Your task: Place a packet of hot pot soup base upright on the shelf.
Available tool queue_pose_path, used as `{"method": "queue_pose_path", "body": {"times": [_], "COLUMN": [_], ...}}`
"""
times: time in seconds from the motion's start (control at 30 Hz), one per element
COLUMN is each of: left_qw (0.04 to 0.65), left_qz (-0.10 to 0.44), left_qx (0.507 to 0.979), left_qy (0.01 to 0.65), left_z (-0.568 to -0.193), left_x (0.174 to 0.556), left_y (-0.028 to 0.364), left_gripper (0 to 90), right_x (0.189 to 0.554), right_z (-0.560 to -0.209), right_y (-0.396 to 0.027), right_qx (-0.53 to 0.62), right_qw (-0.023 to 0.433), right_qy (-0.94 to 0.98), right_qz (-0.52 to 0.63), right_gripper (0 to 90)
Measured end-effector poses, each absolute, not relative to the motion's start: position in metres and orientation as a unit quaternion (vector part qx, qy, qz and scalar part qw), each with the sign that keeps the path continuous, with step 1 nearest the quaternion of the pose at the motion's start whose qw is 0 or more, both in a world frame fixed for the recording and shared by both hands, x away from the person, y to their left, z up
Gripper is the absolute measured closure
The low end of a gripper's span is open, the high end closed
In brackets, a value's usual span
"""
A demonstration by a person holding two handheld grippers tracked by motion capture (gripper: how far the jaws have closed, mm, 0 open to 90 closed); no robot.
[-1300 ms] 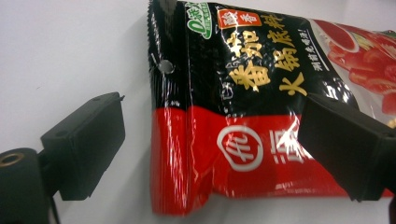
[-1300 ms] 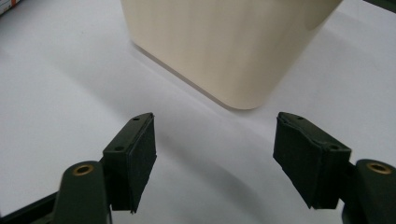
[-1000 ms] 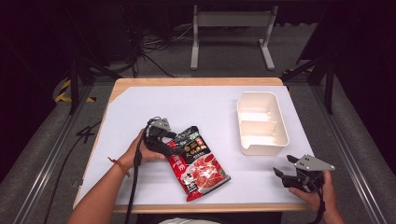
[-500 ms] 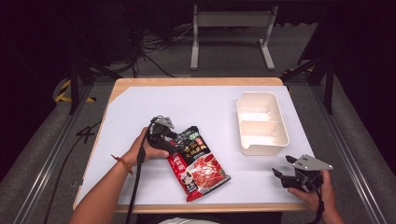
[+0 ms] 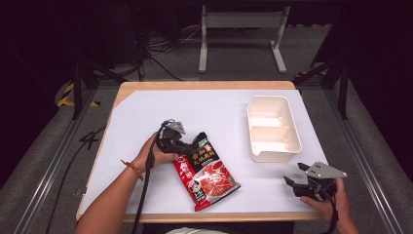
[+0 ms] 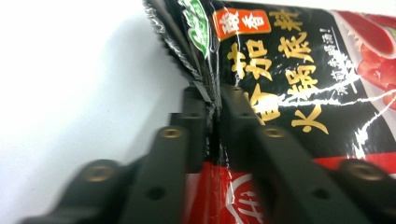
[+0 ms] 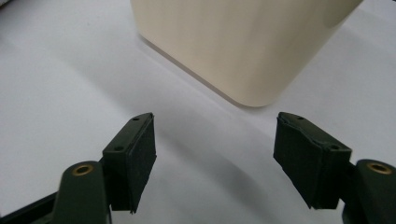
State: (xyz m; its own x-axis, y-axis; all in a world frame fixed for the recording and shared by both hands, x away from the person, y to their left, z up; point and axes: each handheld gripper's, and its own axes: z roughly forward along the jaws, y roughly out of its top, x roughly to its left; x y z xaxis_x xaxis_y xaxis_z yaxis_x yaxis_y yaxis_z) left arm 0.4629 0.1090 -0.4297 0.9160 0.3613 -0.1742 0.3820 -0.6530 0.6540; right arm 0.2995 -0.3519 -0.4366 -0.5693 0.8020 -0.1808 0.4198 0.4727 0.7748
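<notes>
A red and black sauce packet (image 5: pixel 207 173) lies flat on the white table (image 5: pixel 141 122), left of centre near the front. My left gripper (image 5: pixel 191 146) has just been closing on the packet's upper left edge. In the left gripper view the jaws (image 6: pixel 214 112) pinch the crimped edge of the packet (image 6: pixel 289 70). My right gripper (image 5: pixel 293 182) rests at the front right, open with nothing between its fingers. In the right gripper view its pads (image 7: pixel 140 154) stand wide apart on either side of bare table, facing the cream tray (image 7: pixel 243 46).
A cream two-compartment tray (image 5: pixel 253 131) sits at the right of the table, just beyond my right gripper. A cable trails from my left gripper along the forearm. Table edges lie close to both hands at the front.
The left gripper has slid a little toward the packet and closed its jaws on the packet's edge. The right gripper has stayed put.
</notes>
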Motion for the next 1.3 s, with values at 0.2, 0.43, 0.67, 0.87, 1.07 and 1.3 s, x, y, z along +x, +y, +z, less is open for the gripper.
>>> {"method": "queue_pose_path", "body": {"times": [0.2,0.43,0.67,0.87,1.07,1.3], "left_qw": [0.395,0.451,0.498,0.529,0.531,0.533], "left_qz": [0.025,0.074,0.132,0.159,0.168,0.176], "left_qx": [0.895,0.869,0.839,0.817,0.816,0.815], "left_qy": [0.206,0.190,0.175,0.164,0.152,0.141], "left_z": [-0.421,-0.392,-0.353,-0.329,-0.315,-0.298], "left_x": [0.453,0.441,0.433,0.431,0.432,0.437], "left_y": [0.110,0.109,0.109,0.105,0.099,0.080], "left_gripper": [86.7,87.4,87.7,87.8,87.9,87.9], "right_x": [0.299,0.300,0.298,0.298,0.298,0.299], "right_z": [-0.436,-0.436,-0.435,-0.435,-0.437,-0.436], "right_y": [-0.352,-0.353,-0.355,-0.355,-0.352,-0.353], "right_qx": [0.377,0.379,0.387,0.383,0.379,0.381], "right_qw": [0.276,0.275,0.277,0.273,0.273,0.275], "right_qy": [0.811,0.811,0.806,0.809,0.813,0.812], "right_qz": [0.352,0.350,0.353,0.352,0.347,0.348], "right_gripper": [29.3,29.3,29.1,29.4,29.5,29.3]}}
